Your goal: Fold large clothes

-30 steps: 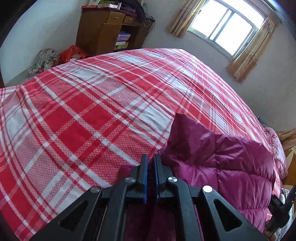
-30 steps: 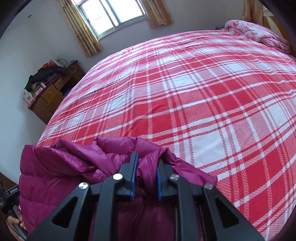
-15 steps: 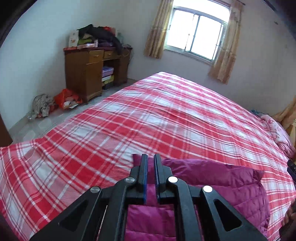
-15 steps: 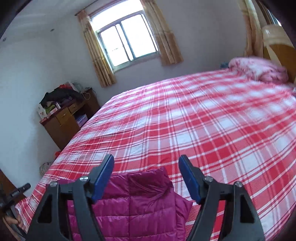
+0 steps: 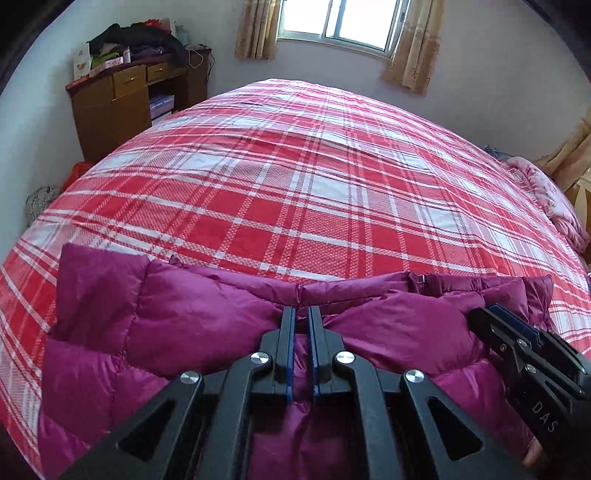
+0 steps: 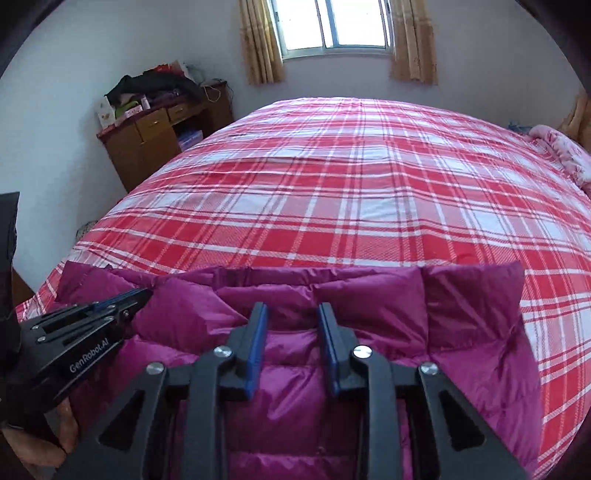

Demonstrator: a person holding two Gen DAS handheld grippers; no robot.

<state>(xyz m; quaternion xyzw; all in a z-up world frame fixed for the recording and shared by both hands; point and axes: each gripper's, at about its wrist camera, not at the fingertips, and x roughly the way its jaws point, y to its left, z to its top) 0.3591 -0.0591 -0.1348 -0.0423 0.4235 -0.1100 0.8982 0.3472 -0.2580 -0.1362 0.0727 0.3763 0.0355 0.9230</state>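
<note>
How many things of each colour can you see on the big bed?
Purple: 1, the puffy quilted purple jacket
Pink: 1, the crumpled pink flowery blanket at the far right edge
Red and white: 1, the checked red-and-white bedsheet underneath
Total: 3

- Home bedroom: big bed w/ red-white plaid cotton sheet (image 6: 332, 192)
- Behind bed: curtained window (image 6: 336, 26)
- Left of bed: cluttered brown wooden desk (image 6: 155, 136)
</note>
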